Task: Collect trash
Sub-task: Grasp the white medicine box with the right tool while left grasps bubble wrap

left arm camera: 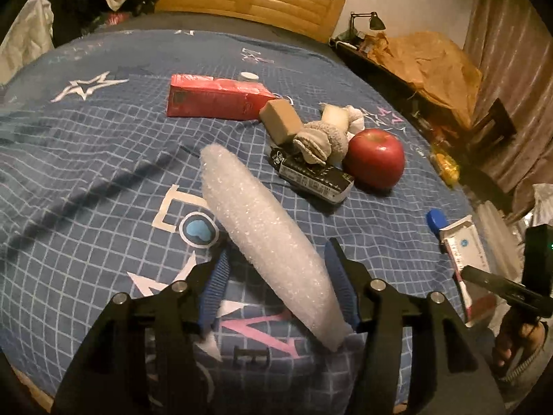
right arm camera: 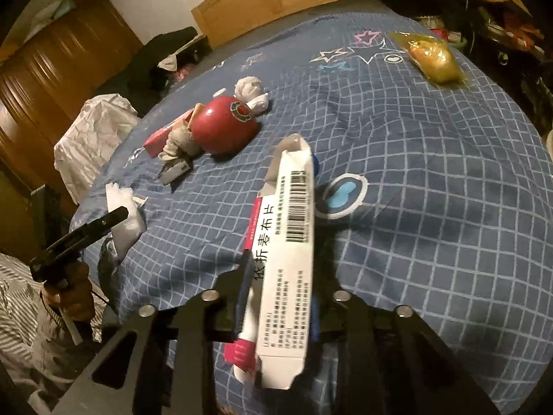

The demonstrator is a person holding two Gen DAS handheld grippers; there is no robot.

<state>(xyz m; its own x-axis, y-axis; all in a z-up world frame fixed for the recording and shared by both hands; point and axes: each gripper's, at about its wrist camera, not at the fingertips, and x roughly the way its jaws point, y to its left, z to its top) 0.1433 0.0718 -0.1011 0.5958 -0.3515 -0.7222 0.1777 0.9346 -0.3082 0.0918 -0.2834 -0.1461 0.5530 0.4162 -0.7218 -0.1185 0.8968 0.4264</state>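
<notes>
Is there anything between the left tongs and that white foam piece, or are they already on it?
Nothing stands between them. The white foam piece already lies between the blue pads of the left tongs, lifted above the blue bedspread.

Red carton (right arm camera: 162,136) mostly hidden behind apple (right arm camera: 224,128), small print on white box (right arm camera: 287,259) unreadable

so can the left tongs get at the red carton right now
Probably not yet. The left tongs are already occupied by the white foam piece, so that must be dropped first. Otherwise the way to the red carton looks open, with only bare bedspread between.
</notes>
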